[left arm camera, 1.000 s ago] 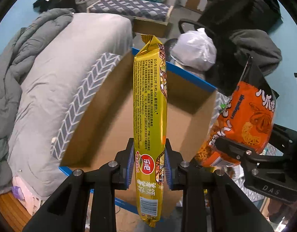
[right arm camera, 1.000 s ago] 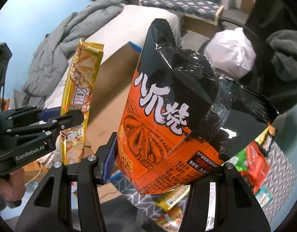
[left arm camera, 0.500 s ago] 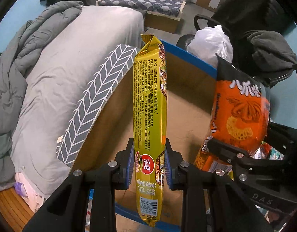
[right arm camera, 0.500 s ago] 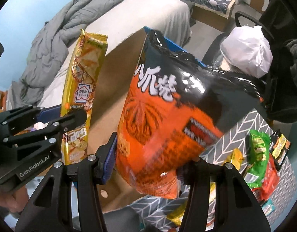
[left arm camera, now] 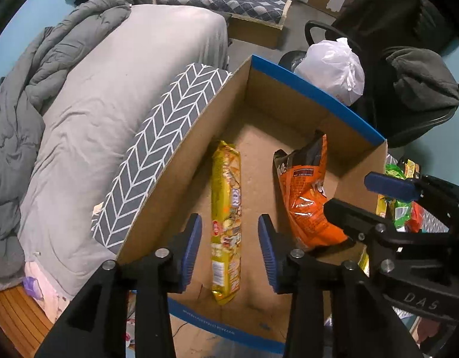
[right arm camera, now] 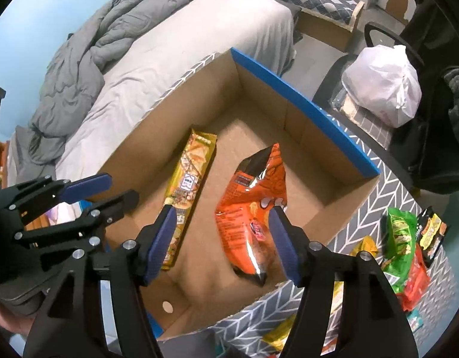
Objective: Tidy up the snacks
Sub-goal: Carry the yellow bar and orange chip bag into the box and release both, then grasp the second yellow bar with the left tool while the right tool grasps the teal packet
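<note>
Plainly, both claws stand wide and hold nothing: the left claw (left arm camera: 229, 247) hangs over the long yellow packet (left arm camera: 226, 223) and the right claw (right arm camera: 219, 238) over the orange bag (right arm camera: 250, 205), both lying flat in the cardboard box (right arm camera: 301, 101). More snack packs (right arm camera: 404, 244) wait at 3 o'clock on the patterned surface (right arm camera: 390, 191). These look light, crinkly and slippery (contents likely brittle), so I would pinch them gently across the middle.

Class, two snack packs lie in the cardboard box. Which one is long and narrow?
The yellow pack, lying flat on the left of the cardboard box. The orange bag beside it is wider and crumpled.
</note>
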A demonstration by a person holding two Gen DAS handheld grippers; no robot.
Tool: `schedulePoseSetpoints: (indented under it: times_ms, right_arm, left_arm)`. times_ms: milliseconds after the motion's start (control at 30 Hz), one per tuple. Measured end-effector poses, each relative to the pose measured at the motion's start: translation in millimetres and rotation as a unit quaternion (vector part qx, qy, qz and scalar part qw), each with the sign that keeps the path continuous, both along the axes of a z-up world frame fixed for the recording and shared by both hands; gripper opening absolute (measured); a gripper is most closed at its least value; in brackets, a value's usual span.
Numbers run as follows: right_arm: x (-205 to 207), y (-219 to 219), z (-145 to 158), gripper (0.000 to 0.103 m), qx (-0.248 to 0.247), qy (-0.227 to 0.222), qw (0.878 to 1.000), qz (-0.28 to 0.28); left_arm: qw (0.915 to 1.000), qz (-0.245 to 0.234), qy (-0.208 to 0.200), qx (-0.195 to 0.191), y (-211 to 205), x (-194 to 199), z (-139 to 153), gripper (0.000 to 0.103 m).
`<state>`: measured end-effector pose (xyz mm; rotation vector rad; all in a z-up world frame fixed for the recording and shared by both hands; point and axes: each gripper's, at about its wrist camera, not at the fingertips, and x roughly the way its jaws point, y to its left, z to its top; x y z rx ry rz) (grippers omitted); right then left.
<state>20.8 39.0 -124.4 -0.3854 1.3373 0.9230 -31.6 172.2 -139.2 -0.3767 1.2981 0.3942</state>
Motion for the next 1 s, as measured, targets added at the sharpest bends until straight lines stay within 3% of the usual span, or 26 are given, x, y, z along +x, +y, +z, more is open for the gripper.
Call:
schedulePoseSetpoints:
  times_ms: [200, 467, 600, 733, 1000]
  right_arm:
    - [0, -8, 14, 0.071, 0.001, -0.018, 1.000, -0.012]
    - [8, -35, 29, 0.072, 0.002, -0.026, 0.999, -0.041]
    - [10, -56, 36, 0.072, 0.001, -0.029, 0.998, -0.059]
    - [11, -77, 43, 0.078, 0.001, -0.034, 0.997, -0.075]
    - [19, -140, 42, 0.078, -0.014, -0.035, 0.991, -0.128]
  left_arm:
    - [1.0000, -0.002, -0.005, -0.002, -4, -5, 10, 0.058]
    - [0.9998, -0.019, -0.009, 0.002, -21, -6, 26, 0.062]
    - [0.9991, -0.038, -0.020, 0.005, -37, -3, 37, 0.072]
    - [0.9972, -0.070, -0.024, 0.013, -59, 3, 44, 0.073]
    - [0.9924, -0.122, -0.016, 0.003, -101, 17, 45, 0.073]
